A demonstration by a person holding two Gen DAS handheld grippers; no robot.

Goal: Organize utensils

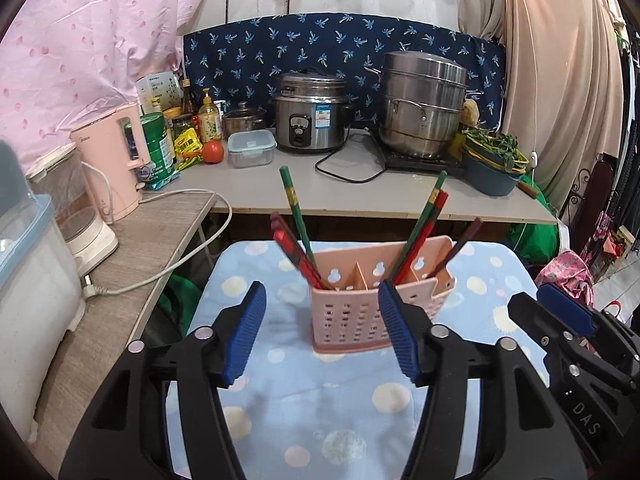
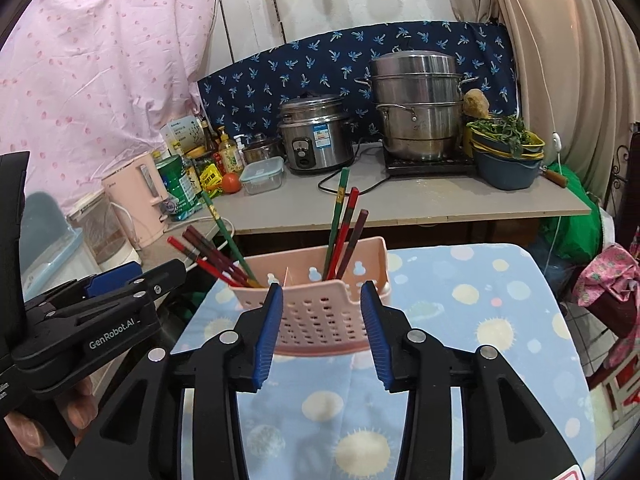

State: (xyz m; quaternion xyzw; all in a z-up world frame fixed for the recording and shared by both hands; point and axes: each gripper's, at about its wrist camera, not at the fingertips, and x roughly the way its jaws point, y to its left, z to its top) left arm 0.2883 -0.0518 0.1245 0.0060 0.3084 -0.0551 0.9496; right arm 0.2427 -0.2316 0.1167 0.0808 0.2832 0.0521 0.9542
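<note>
My left fingers (image 1: 322, 334) stood open and empty before the pink caddy (image 1: 360, 304), which sat upright on a spotted blue cloth (image 1: 320, 412). My right fingers (image 2: 322, 336), also parted and holding nothing, faced the caddy's front wall from just short of it. Chopsticks filled both ends: one bunch (image 1: 296, 240) leaned out over the left rim, another (image 1: 430, 232) leaned right, and the middle compartment looked empty. No loose utensils showed on the cloth in either view, so the sorting seemed close to finished.

The step in hand, as I judged it, was backing both hands off cleanly. Doing it well meant pulling straight away and low, keeping my fingers under the splayed tips, since a nudge to any leaning stick could tip the light caddy.

The cloth had open room on the near side and to the right of the caddy. To the left its edge ran close to a wooden shelf (image 1: 132, 280) with a trailing cord (image 1: 192, 248); behind the caddy the cloth ended short of the cluttered bench (image 1: 400, 196). My two hands rode near each other, leaving little slack between them.
</note>
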